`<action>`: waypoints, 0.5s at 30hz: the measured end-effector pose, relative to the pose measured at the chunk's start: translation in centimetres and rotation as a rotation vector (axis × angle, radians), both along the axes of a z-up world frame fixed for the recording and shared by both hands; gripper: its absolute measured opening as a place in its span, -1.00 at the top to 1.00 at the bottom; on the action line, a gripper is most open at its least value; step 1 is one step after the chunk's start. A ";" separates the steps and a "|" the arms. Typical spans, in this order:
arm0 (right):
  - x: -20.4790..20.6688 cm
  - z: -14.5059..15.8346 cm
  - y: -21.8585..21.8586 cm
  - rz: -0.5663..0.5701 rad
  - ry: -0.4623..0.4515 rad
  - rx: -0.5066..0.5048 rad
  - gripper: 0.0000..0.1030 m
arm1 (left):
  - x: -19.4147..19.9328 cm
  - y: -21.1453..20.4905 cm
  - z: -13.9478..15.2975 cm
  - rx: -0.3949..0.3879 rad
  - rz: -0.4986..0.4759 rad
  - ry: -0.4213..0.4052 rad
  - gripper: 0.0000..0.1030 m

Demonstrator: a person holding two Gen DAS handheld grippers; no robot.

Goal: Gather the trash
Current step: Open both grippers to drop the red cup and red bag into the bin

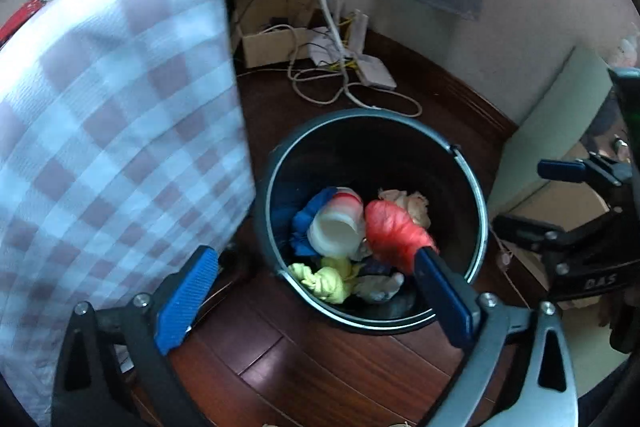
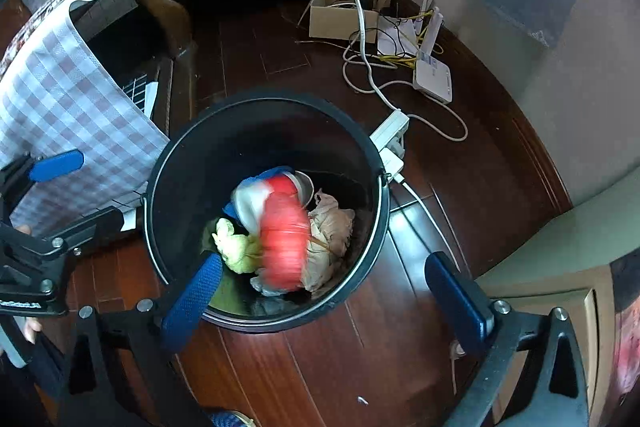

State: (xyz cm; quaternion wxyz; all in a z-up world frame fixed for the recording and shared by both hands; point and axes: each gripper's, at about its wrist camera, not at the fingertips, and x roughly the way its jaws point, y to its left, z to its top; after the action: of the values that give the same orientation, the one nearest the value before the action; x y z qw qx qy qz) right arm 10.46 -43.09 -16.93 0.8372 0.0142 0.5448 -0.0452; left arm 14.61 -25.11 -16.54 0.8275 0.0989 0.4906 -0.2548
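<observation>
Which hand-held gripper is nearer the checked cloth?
Left. The left hand-held gripper is open right beside the checked cloth, one finger next to its edge. The right hand-held gripper, also open, hangs over the bin, farther away.

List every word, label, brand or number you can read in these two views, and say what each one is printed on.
"DAS": white letters on the black body of the right gripper, seen from the left wrist view; it may be part of a longer word.
White lettering on the black body of the left gripper, seen from the right wrist view: too blurred to read.
Blue label on the white router: too small to read.
</observation>
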 end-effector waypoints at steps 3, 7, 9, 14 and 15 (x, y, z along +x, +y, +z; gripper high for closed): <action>-0.2 0.2 0.4 0.000 -0.009 -0.010 -0.98 | -0.1 0.7 0.2 0.002 0.019 -0.012 -0.93; -0.1 0.4 0.9 0.005 -0.020 -0.016 -0.98 | -0.2 1.4 0.6 0.005 0.035 -0.026 -0.94; -0.1 0.5 1.3 0.012 -0.022 -0.020 -0.98 | -0.1 1.8 0.6 0.008 0.042 -0.028 -0.95; -0.2 1.0 2.6 0.022 -0.033 -0.018 -0.98 | -0.5 3.0 1.2 0.009 0.043 -0.035 -0.95; -0.3 1.2 2.8 0.023 -0.036 -0.019 -0.98 | -0.6 3.2 1.6 0.006 0.044 -0.042 -0.95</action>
State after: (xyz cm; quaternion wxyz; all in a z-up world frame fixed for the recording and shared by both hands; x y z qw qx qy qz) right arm 10.19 -40.31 -15.73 0.8475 0.0009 0.5293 -0.0403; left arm 14.00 -21.88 -14.89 0.8428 0.0959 0.4758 -0.2327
